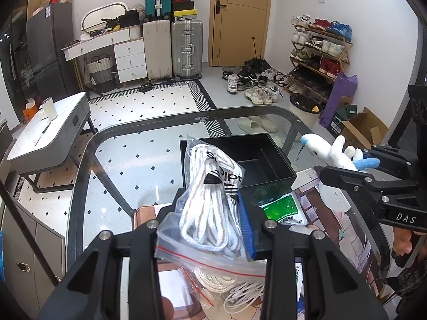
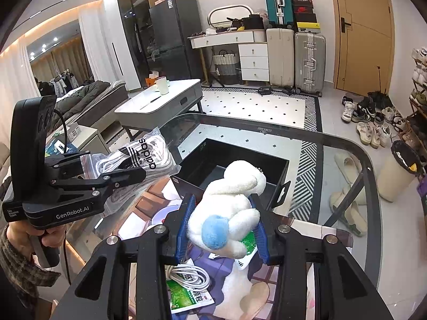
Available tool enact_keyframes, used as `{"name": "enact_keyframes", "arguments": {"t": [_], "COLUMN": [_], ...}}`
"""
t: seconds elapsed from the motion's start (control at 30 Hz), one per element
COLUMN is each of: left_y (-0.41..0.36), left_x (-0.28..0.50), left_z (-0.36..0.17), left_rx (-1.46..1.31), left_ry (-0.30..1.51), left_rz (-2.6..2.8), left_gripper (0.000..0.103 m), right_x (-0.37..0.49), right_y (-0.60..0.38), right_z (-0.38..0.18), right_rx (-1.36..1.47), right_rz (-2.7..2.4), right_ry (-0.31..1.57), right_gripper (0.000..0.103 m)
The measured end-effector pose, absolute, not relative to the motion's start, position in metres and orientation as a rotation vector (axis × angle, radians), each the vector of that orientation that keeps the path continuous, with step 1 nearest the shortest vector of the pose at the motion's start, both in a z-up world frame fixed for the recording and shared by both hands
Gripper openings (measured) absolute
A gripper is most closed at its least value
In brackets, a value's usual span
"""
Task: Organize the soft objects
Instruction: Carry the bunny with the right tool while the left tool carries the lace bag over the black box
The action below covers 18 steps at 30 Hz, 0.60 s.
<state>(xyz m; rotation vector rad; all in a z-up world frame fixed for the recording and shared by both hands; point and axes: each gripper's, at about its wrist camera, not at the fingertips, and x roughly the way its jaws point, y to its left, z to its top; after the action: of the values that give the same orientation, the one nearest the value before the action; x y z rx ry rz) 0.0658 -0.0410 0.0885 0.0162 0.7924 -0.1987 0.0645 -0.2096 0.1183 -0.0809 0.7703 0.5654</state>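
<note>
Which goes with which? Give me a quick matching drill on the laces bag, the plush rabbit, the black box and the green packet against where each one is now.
Things:
1. bag of laces
2. plush rabbit
3. black box
4. green packet

Places:
a. lying on the glass table
b. held in the right tongs
c. held in the left tongs
d. open and empty on the table

Pairs: 1-c, 2-b, 3-d, 4-a
</note>
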Motion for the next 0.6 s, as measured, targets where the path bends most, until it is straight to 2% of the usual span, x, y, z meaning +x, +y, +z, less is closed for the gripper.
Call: {"name": "enact_keyframes", "arguments": {"t": [0.6], "left_y": [-0.045], "left_x": [0.089], "left_z": [0.096], "left_rx": [0.042], "left_ry": [0.793], "left_rz": [-0.200], "left_gripper": [0.036], "right_x": [0.098], "right_y": [-0.203], "right_z": [0.123], "right_rx": [-0.066], "right_rz": [0.561], "right_ry": [0.787], "right_gripper": [0.041]}}
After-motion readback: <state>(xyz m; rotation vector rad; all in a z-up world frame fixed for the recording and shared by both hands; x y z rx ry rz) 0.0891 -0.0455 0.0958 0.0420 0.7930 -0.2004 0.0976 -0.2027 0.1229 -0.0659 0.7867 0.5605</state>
